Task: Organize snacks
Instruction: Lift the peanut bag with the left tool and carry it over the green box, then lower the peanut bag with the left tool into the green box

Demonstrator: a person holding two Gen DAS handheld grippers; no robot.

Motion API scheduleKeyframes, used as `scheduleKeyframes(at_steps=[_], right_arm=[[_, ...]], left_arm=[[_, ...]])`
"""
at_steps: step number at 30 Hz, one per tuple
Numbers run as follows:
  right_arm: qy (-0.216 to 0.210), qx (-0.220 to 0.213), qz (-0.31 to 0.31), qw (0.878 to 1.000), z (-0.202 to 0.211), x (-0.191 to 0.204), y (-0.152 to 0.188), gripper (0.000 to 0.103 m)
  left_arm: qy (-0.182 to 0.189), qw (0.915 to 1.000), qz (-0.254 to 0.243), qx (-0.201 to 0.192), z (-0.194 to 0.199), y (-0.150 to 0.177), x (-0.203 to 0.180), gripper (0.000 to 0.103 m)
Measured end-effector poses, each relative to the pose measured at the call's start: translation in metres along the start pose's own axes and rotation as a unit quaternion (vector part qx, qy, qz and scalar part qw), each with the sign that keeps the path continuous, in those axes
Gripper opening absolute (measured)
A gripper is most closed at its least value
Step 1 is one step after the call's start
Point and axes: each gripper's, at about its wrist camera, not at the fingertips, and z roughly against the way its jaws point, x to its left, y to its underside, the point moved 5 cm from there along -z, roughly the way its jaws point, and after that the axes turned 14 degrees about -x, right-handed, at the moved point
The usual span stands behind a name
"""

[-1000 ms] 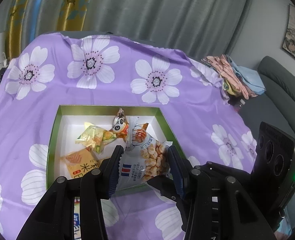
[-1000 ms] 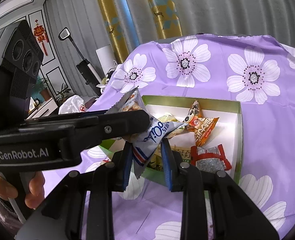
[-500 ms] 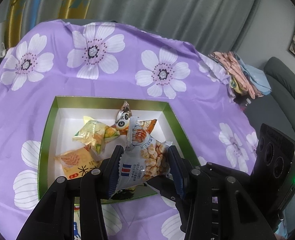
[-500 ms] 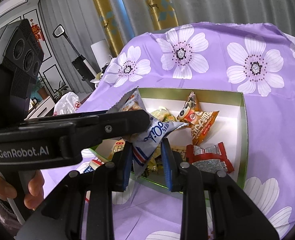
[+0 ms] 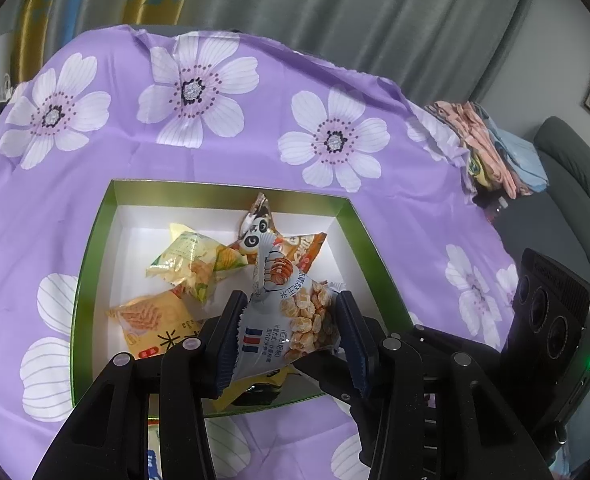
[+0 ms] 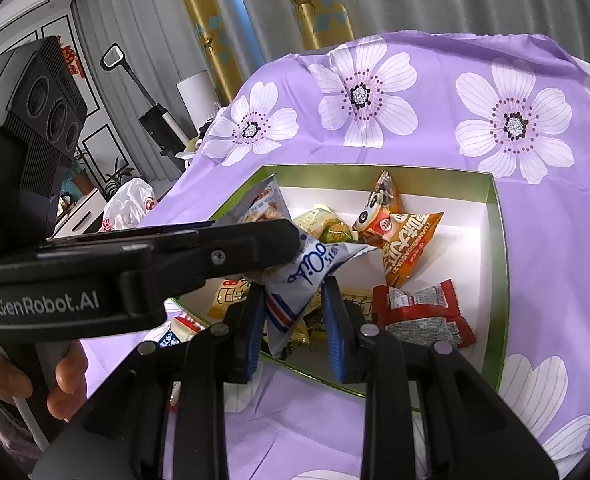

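Note:
A pale blue and white peanut packet (image 5: 295, 312) hangs over the near edge of a green-rimmed white box (image 5: 231, 190). My left gripper (image 5: 289, 332) is shut on the packet's sides. In the right wrist view the same packet (image 6: 307, 268) has its lower corner between the pads of my right gripper (image 6: 295, 320), which is shut on it. The left gripper (image 6: 279, 248) crosses from the left, held by a hand (image 6: 67, 380). Inside the box lie a yellow-green packet (image 5: 191, 264), a panda packet (image 5: 259, 232), a yellow cracker packet (image 5: 151, 324), an orange packet (image 6: 407, 240) and a red packet (image 6: 423, 312).
A purple cloth with white flowers (image 5: 191, 92) covers the table. Another snack packet (image 6: 175, 328) lies on the cloth just outside the box's near left corner. Folded clothes (image 5: 491, 148) sit at the table's right edge, a grey sofa (image 5: 575, 160) beyond. A white plastic bag (image 6: 127, 204) stands off the left side.
Both grippers have come down and closer over the box with the peanut packet still between them. The box looks larger in both views. Neither grip has changed.

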Motion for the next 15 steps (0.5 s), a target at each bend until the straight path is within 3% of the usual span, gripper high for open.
scheduleKeyframes(at_steps=[15], right_arm=[[0.002, 0.005, 0.0, 1.0, -0.0044, -0.0009, 0.0015, 0.028]], left_arm=[[-0.002, 1.0, 0.005, 0.003, -0.0046, 0.002, 0.0046, 0.046]])
